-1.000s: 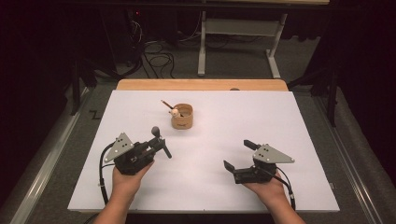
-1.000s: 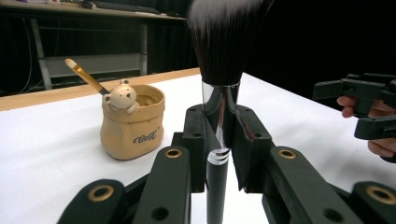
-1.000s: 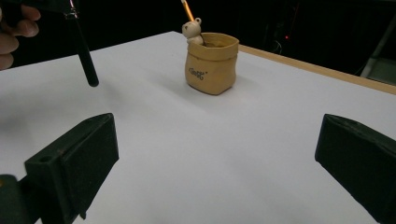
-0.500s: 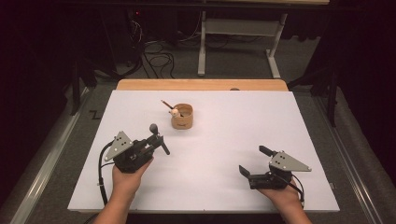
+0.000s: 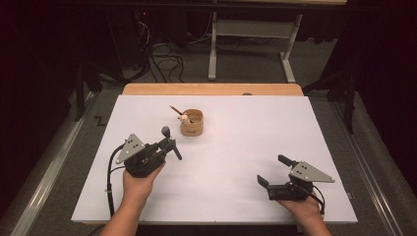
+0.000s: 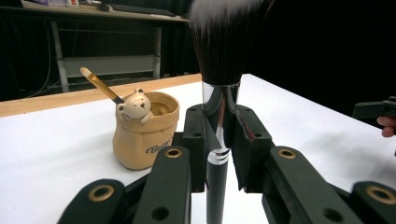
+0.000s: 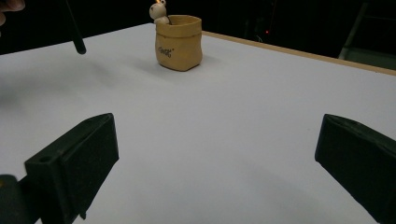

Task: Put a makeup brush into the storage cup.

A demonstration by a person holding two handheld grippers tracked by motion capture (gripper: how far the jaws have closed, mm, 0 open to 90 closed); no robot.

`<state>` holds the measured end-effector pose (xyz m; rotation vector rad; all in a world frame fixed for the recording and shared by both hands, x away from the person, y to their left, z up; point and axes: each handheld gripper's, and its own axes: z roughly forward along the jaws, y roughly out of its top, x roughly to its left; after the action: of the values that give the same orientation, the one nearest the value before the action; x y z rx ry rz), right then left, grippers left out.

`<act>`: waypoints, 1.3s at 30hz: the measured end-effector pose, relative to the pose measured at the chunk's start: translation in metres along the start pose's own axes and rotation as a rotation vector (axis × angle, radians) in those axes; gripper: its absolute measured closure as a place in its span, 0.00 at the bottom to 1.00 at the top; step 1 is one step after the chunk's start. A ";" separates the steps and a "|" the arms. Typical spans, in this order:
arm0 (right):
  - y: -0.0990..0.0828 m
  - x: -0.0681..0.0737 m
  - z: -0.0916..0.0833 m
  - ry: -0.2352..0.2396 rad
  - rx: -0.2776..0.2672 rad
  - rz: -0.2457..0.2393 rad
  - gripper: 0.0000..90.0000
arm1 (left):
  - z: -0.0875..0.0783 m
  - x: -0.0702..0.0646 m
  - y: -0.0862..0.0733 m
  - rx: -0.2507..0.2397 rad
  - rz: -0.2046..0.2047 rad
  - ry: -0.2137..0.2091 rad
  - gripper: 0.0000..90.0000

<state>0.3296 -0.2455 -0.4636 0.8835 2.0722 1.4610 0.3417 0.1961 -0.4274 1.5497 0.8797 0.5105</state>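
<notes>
1. A makeup brush (image 6: pixel 219 98) is pinched between the jaws of the left gripper (image 5: pixel 167 147); the pads are pressed against its chrome ferrule and black handle, with the dark, pale-tipped bristles seen standing up past the jaws in the left gripper view.
2. In the high view, the brush is seen lifted off the white counter (image 5: pixel 236 162), near the tan pot (image 5: pixel 192 123) and on the person's side of it, to its left.
3. The tan pot, shaped like a small sack with a bear figure on its rim, is seen standing upright on the far half of the counter; a gold-tipped stick (image 6: pixel 99 85) is seen leaning out of it.
4. The left gripper is held by the left hand (image 5: pixel 140 184), just behind the brush as reckoned from the pot.
5. The right gripper (image 5: pixel 275 172) is seen with its 2 jaws spread wide and nothing between them; it is well apart from the pot, toward the near right corner of the counter.
6. From the right gripper view, the pot is seen ahead, with the tip of the brush handle to its left.
</notes>
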 end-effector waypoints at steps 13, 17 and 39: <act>-0.002 0.001 0.002 0.024 -0.014 0.014 0.00 | 0.008 -0.001 0.014 -0.006 -0.003 0.025 0.85; -0.004 0.001 0.002 0.025 -0.007 0.004 0.00 | 0.013 -0.003 0.016 -0.006 -0.005 0.041 0.85; -0.002 -0.004 0.001 0.013 -0.016 0.022 0.00 | 0.040 0.005 0.035 -0.023 -0.029 0.063 0.85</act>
<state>0.3324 -0.2477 -0.4661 0.8960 2.0628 1.4966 0.3833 0.1749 -0.4018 1.5047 0.9401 0.5491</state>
